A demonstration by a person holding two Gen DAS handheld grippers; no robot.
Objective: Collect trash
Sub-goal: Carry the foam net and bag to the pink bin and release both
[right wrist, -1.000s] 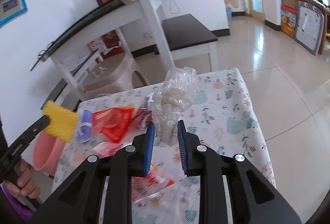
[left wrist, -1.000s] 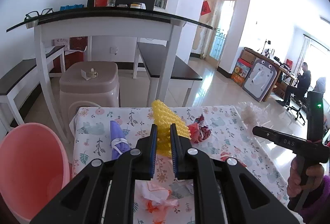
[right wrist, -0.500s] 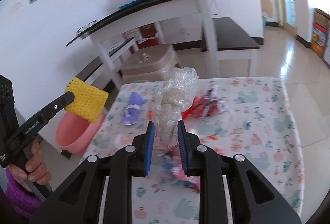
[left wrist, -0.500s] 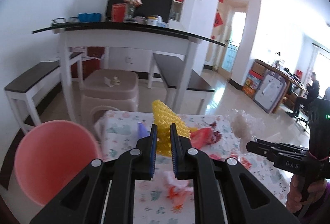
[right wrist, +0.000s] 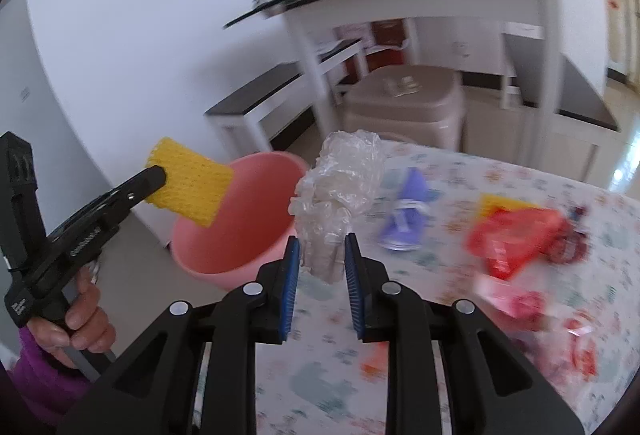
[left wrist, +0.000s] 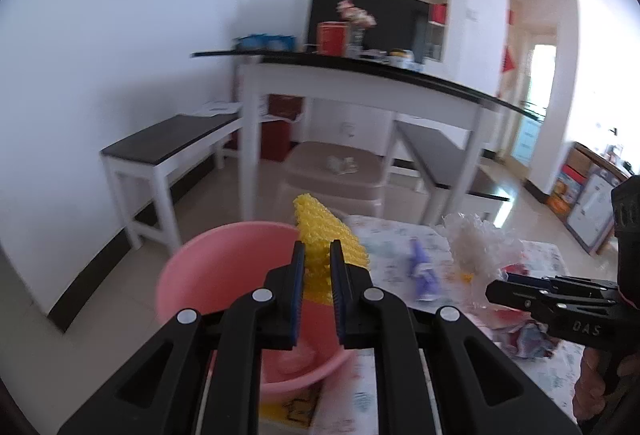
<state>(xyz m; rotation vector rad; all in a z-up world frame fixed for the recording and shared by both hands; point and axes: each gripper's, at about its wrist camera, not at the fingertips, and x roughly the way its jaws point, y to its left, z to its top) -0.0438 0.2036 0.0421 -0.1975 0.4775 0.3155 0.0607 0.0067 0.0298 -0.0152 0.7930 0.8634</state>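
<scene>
Now left gripper (left wrist: 316, 263) holding yellow foam net (left wrist: 320, 231) reached pink bin (left wrist: 224, 267); right (right wrist: 320, 255) gripping plastic wad (right wrist: 340, 187).

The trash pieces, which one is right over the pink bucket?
The yellow foam net in the left gripper; the clear plastic wad hangs beside the pink bucket.

Yellow foam net (left wrist: 320, 235) above pink basin (left wrist: 224, 267), crumpled, seemingly clear plastic (right wrist: 340, 187) beside

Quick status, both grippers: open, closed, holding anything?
Left gripper: closed on the yellow foam net, at the pink bucket.
Right gripper: closed on the clear plastic wrap.
</scene>
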